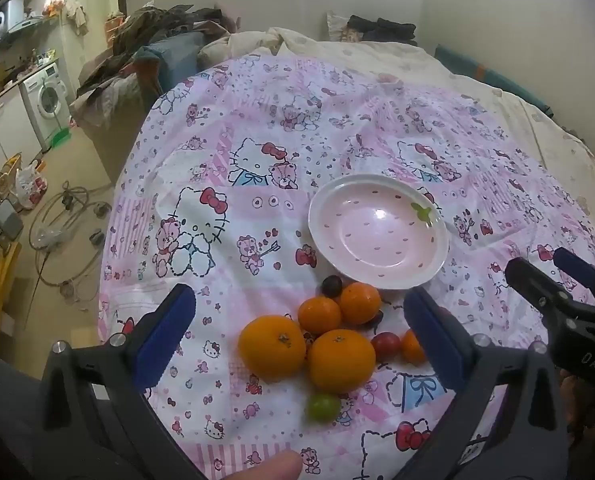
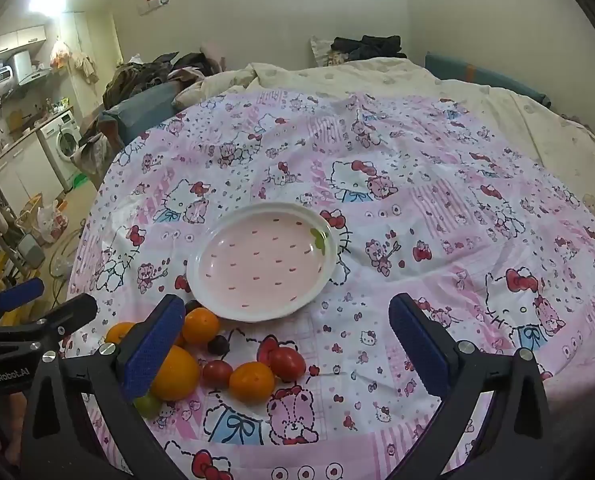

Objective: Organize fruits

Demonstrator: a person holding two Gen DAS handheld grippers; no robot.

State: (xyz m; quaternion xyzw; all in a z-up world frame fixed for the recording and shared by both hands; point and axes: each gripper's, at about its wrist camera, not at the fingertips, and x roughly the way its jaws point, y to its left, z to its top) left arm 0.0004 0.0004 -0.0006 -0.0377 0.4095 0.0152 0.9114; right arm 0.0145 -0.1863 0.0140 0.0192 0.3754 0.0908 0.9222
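Observation:
An empty pink plate with a white rim sits on the Hello Kitty cloth. Just in front of it lies a cluster of fruit: two large oranges, smaller oranges, red tomatoes, a dark grape and a green fruit. My left gripper is open, its fingers either side of the cluster, above it. My right gripper is open and empty, right of the cluster; it also shows in the left wrist view.
The cloth covers a bed with a cream duvet behind. Clothes are piled at the back left. The floor at the left holds hoses and bags, with a washing machine beyond.

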